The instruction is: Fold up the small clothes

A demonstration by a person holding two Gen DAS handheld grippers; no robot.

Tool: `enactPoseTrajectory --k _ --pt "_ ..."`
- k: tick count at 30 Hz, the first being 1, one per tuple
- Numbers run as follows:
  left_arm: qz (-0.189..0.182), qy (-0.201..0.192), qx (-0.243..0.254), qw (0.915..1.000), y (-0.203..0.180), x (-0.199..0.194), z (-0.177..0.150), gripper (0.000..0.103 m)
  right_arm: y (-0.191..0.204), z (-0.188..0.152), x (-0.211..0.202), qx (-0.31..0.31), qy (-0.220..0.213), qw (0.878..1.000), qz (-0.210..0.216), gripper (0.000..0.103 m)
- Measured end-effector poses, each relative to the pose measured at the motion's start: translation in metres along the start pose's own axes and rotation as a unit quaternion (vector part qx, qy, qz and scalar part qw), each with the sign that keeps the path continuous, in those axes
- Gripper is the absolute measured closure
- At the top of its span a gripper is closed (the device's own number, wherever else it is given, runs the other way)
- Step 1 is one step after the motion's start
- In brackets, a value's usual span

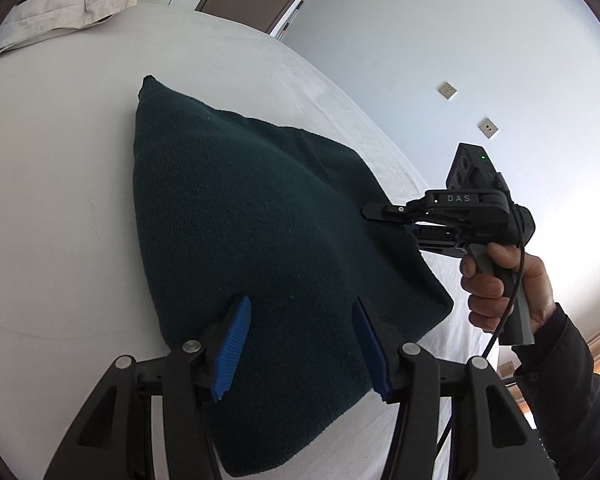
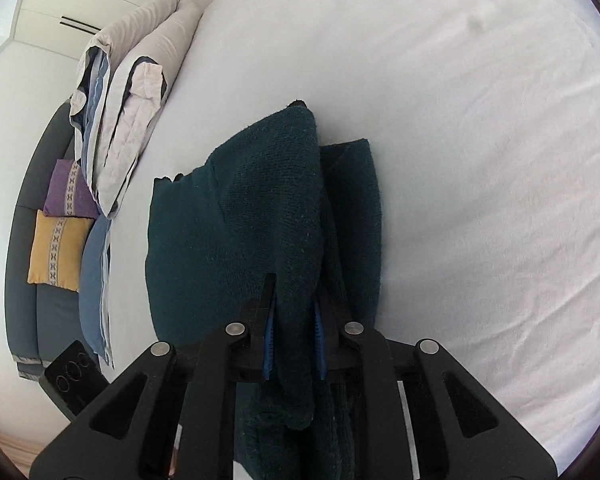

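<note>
A dark green knit garment (image 1: pixel 256 240) lay on the white bed (image 1: pixel 52 200), thick and fuzzy, its weave showing as fine ribs. From the left wrist view it looked like a broad wedge, one pointed corner at the far end, the wide part near the camera. The left tongs (image 1: pixel 300 344) were spread wide, blue pads (image 1: pixel 232 352) apart over the near edge of the knit, gripping nothing. And over on the right, the right tongs (image 2: pixel 294 332) were pinching a bunched fold of the garment, lifted into a ridge, with a flatter layer lying just right of it. The person's right hand (image 1: pixel 500 280) gripped the handle. A folded duvet (image 2: pixel 128 96) sat at the bed's far left edge, and purple and yellow cushions (image 2: pixel 60 240) lay beyond.
</note>
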State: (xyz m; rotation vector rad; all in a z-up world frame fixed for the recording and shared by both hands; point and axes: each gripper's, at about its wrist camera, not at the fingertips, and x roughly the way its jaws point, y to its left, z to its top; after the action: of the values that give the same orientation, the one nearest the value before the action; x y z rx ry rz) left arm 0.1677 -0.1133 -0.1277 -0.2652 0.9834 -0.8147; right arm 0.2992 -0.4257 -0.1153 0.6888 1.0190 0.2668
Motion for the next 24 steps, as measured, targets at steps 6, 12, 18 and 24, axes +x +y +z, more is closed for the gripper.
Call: enactPoseTrajectory --k 6,12,18,24 --pt "0.0 0.008 0.002 1.0 0.001 -0.002 -0.001 0.047 -0.001 -0.048 -0.029 0.007 -0.004 1.0 0.006 0.074" --pt "0.01 0.011 0.004 0.9999 -0.007 0.006 0.004 0.047 -0.015 -0.101 -0.056 0.009 -0.014 1.0 0.011 0.074" --pt "0.017 0.016 0.005 0.9997 -0.011 0.006 0.003 0.047 -0.045 -0.125 -0.057 0.047 -0.023 0.998 0.018 0.095" --pt "0.028 0.026 0.027 0.9989 -0.017 0.012 -0.001 0.047 -0.07 -0.154 -0.061 0.073 -0.05 0.995 0.049 0.096"
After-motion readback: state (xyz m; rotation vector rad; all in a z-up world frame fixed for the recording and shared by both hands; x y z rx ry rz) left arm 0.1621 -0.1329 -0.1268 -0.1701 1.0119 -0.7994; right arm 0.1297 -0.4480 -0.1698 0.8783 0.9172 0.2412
